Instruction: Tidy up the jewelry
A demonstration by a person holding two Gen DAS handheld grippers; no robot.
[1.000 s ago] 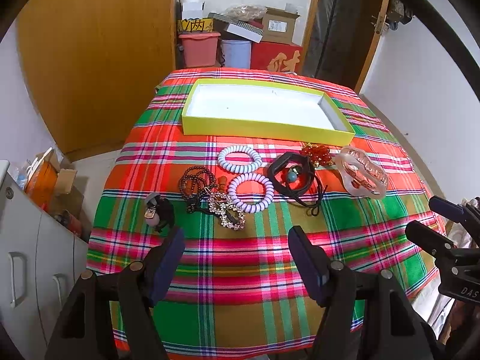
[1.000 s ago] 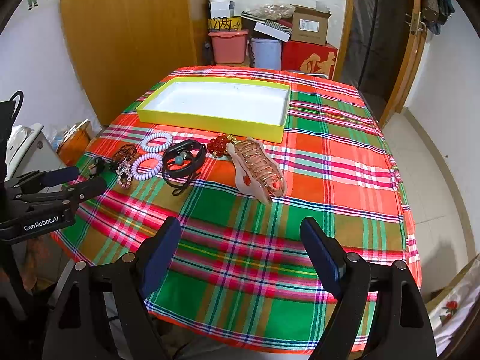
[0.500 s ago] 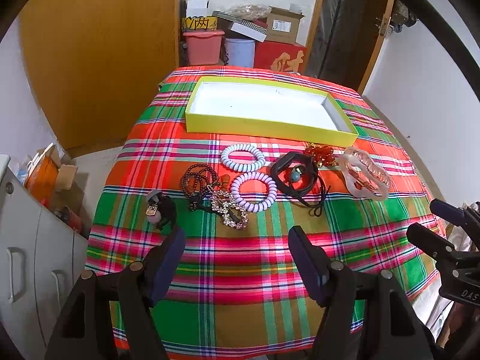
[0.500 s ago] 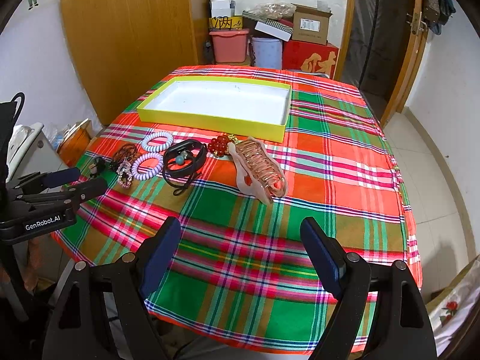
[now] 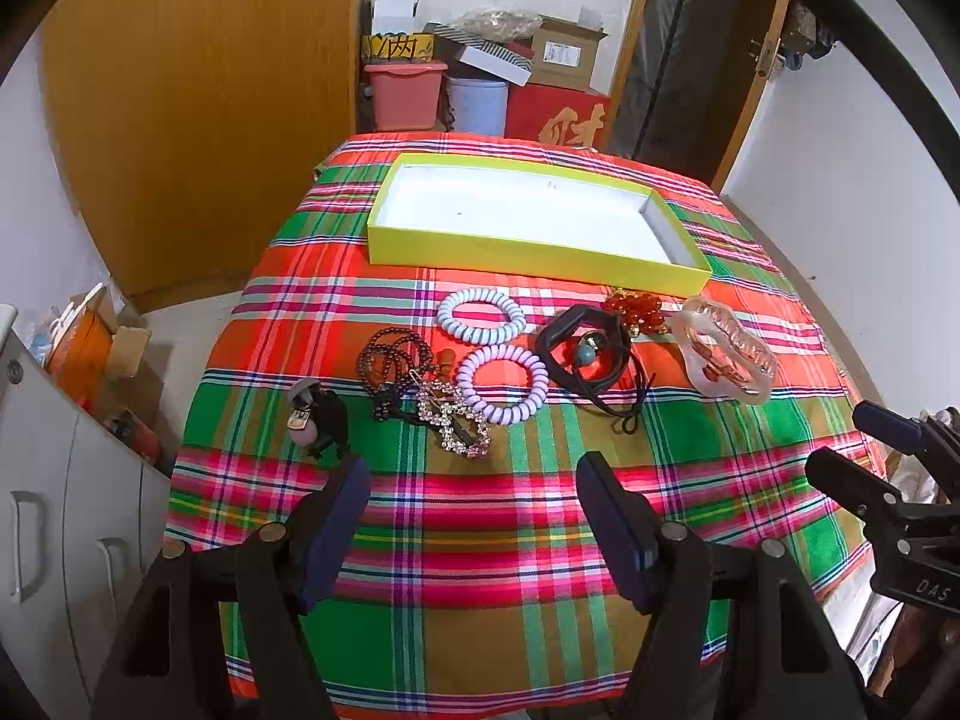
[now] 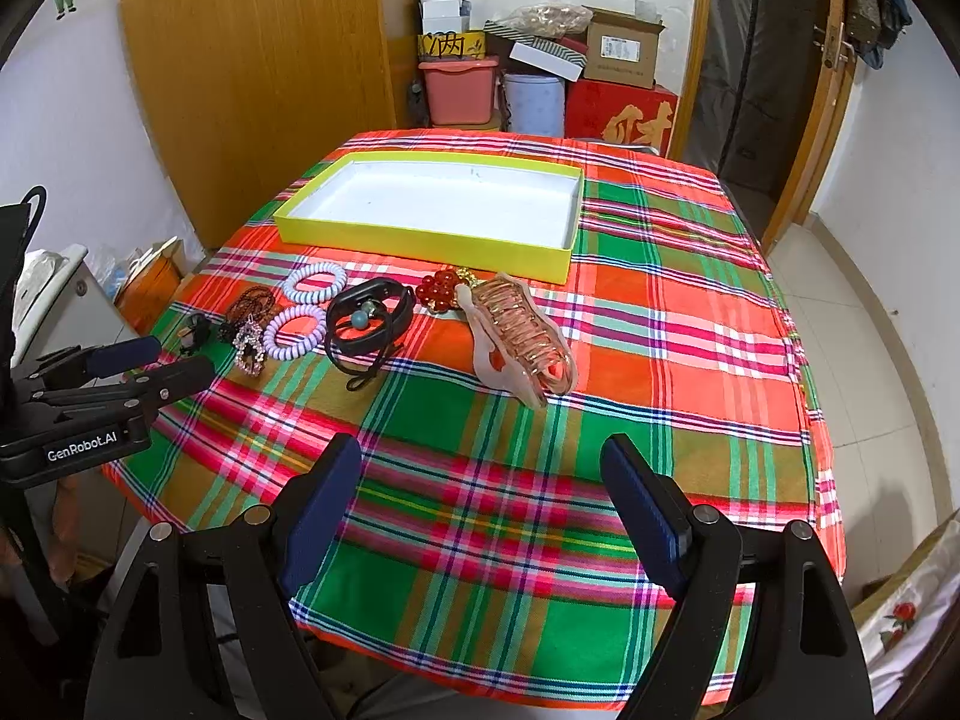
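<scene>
Approach drift, no pickup yet.

Left gripper (image 5: 471,471) has eased slightly nearer the jewelry row since a second ago; right gripper (image 6: 480,456) barely shifts. Both are spread wide and empty. All pieces lie on the plaid cloth (image 5: 480,540) before the empty yellow tray (image 5: 528,252), so sorting is unstarted. Only the right view shows the hair claw (image 6: 519,339) side-on; only the left shows the small figure charm (image 5: 315,420) clearly.

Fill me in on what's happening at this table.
A person holds two grippers above a plaid tablecloth, sorting jewelry. The left gripper and right gripper are both open and hold nothing. The yellow tray has nothing in it. The coil bracelets, dark beads and clear hair claw lie on the cloth before it.
</scene>
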